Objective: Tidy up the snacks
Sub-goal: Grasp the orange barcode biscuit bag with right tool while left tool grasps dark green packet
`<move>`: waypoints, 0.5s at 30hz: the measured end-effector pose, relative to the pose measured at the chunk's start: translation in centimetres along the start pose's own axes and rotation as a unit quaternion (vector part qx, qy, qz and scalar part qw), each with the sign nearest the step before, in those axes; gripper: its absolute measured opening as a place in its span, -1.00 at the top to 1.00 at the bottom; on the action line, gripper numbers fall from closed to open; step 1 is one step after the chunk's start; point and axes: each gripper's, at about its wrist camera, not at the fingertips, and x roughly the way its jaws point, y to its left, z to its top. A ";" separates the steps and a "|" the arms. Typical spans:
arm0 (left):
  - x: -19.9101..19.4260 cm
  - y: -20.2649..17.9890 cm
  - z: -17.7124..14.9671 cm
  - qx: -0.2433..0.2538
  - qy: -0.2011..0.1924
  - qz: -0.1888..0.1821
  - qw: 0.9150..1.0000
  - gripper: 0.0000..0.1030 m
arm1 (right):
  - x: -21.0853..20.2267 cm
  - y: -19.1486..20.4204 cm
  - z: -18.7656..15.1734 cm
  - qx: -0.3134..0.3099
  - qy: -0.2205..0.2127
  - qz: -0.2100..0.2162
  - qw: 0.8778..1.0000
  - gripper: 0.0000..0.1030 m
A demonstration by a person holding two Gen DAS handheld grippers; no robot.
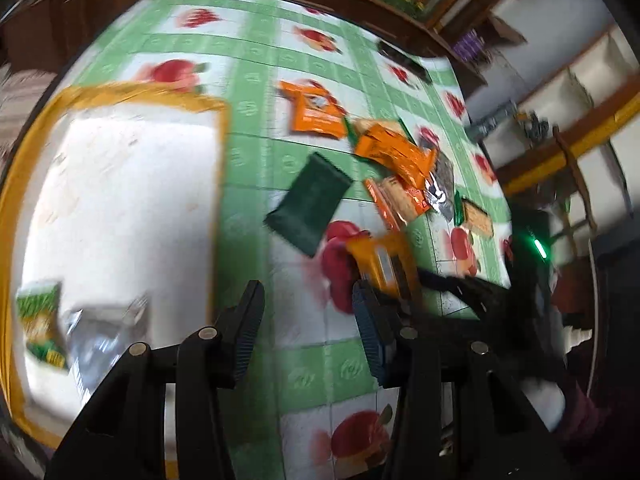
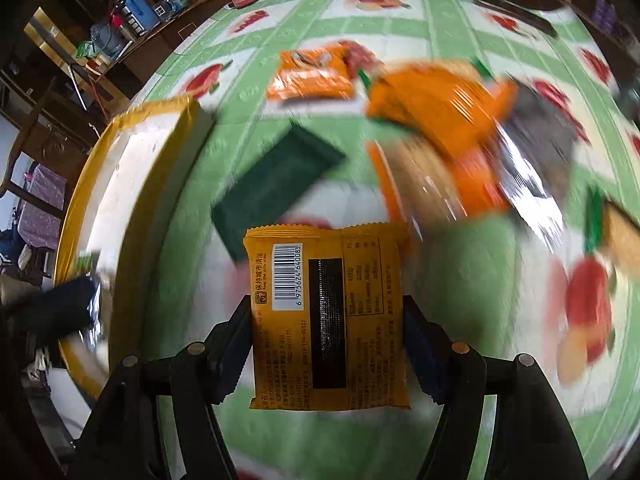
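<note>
My right gripper (image 2: 326,320) is shut on a yellow snack packet (image 2: 328,316), barcode side up, held above the table; the packet also shows in the left wrist view (image 1: 384,260). My left gripper (image 1: 308,308) is open and empty over the table, just right of the yellow-rimmed white tray (image 1: 120,200). The tray holds a green packet (image 1: 40,324) and a silver packet (image 1: 100,332). A dark green packet (image 1: 310,204) lies between the tray and a pile of orange packets (image 1: 396,156). In the right wrist view the tray (image 2: 132,184), the dark green packet (image 2: 276,184) and the orange pile (image 2: 436,112) lie ahead, blurred.
A green and white tablecloth with apple prints (image 1: 248,56) covers the table. A single orange packet (image 1: 316,112) lies farther back. A dark flat object (image 1: 404,60) sits near the far right edge. Wooden furniture and shelves (image 1: 560,80) surround the table.
</note>
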 end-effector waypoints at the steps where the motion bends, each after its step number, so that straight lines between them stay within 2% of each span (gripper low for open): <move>1: 1.0 -0.9 0.8 0.020 0.005 0.004 1.000 0.15 | -0.5 -0.6 -0.9 0.003 0.000 -0.003 1.000 -0.38; 4: 4.2 -3.3 3.2 0.084 0.018 0.035 0.996 0.15 | -1.2 -2.2 -2.1 0.014 -0.002 -0.010 1.000 -0.38; 8: 8.7 -4.4 5.2 0.136 0.040 0.087 0.986 0.15 | -2.1 -4.5 -3.0 0.040 -0.004 -0.004 0.999 -0.38; 11: 10.0 -5.2 5.4 0.178 0.034 0.133 0.974 -0.25 | -2.5 -5.7 -3.4 0.052 -0.009 -0.004 0.999 -0.38; 13: 11.3 -5.2 5.0 0.190 0.068 0.140 0.970 -0.43 | -2.8 -6.4 -3.5 0.057 -0.012 0.002 0.998 -0.38; 14: 11.1 -5.2 4.9 0.188 0.065 0.121 0.973 -0.44 | -2.9 -6.5 -3.6 0.058 -0.013 0.005 0.998 -0.38; 15: 10.9 -5.3 4.6 0.195 0.064 0.126 0.971 -0.28 | -3.0 -6.6 -3.7 0.058 -0.014 0.008 0.998 -0.38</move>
